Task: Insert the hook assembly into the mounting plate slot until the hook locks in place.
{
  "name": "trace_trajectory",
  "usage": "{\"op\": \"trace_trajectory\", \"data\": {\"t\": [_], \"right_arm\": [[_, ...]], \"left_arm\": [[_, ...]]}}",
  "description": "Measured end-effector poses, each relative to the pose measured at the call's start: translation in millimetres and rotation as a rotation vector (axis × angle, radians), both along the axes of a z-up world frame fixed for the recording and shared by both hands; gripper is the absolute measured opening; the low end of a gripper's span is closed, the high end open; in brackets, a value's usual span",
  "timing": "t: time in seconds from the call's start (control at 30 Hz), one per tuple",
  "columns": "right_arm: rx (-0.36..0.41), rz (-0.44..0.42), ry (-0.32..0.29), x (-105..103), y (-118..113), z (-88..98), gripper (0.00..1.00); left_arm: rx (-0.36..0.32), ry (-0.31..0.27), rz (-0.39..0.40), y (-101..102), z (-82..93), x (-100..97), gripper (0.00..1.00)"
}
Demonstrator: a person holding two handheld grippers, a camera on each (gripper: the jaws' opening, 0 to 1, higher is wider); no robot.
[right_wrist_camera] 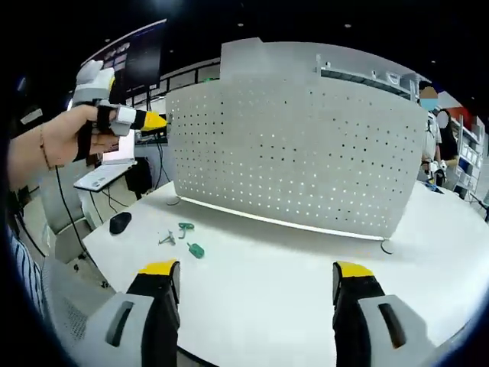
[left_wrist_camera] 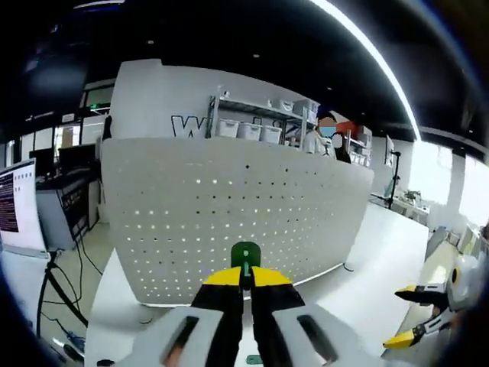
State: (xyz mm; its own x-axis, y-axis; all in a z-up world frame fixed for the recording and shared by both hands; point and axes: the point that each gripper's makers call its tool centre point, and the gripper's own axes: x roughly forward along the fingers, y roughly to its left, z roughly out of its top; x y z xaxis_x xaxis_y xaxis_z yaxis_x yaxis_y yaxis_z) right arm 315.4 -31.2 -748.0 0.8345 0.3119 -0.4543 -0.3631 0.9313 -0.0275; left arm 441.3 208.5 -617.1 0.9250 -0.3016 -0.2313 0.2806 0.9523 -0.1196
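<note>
in the left gripper view the left gripper point(left_wrist_camera: 246, 277) has its fingers pressed together on a green hook point(left_wrist_camera: 246, 254), held up in front of the white perforated mounting plate point(left_wrist_camera: 229, 214). the plate stands upright on the white tabletop point(left_wrist_camera: 367, 267). the right gripper point(right_wrist_camera: 258, 283) has its fingers wide apart with nothing between them, low over the near tabletop. in the right gripper view more small green hooks point(right_wrist_camera: 191, 238) and a grey metal piece point(right_wrist_camera: 166, 239) lie on the tabletop left of the plate, near a black mouse point(right_wrist_camera: 120, 222). a laptop point(right_wrist_camera: 107, 172) stands farther left.
</note>
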Motion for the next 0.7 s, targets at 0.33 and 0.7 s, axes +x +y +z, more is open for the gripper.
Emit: {"op": "trace_trajectory", "data": {"t": [0.33, 0.7], "right_arm": [[-0.106, 0.042, 0.014, -20, 8, -23.2, 0.81], [-0.055, 0.011, 0.018, -17, 7, -28.7, 0.8]], "left_arm": [[-0.001, -0.038, 0.076, 24, 10.8, 24.0, 0.01], [-0.004, -0.086, 0.131, 32, 23.3, 46.8, 0.01]]}}
